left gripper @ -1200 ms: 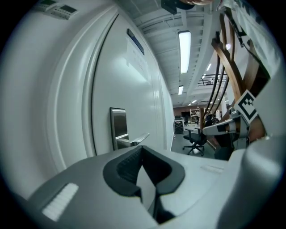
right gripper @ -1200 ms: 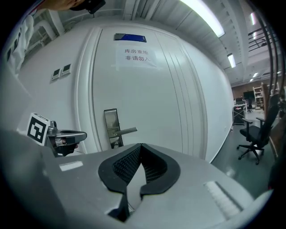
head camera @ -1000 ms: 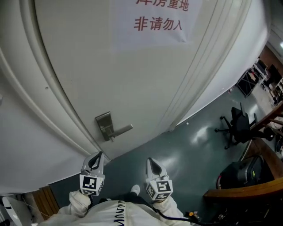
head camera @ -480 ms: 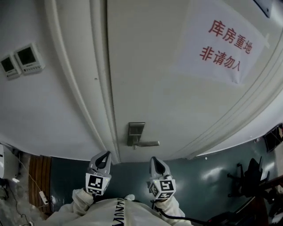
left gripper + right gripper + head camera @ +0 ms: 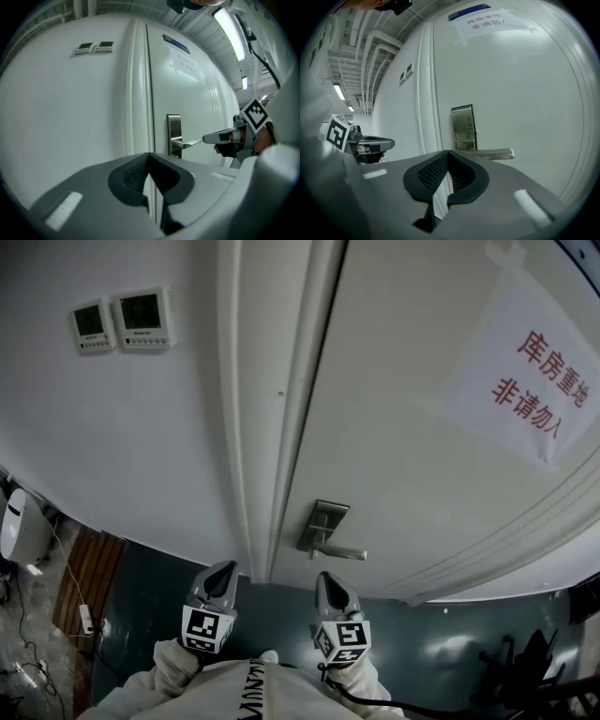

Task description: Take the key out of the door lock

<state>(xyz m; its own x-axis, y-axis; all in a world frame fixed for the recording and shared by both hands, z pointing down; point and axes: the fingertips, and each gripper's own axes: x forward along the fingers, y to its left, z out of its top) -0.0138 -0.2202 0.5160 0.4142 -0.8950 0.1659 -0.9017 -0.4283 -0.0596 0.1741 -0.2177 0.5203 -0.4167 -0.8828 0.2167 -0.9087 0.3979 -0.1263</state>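
Wall controls hung leftmost, then the door frame. Left gripper and right gripper, jaws together and empty, stood apart from the door over bare floor. The lock plate hugged the door's edge; no key could be made out.

The paper sign on the door reads "库房重地 非请勿入".

Whether a key sits in the lock plate is too small to tell. The paper notice runs off the head view's right edge. The wall panels' displays are unreadable.
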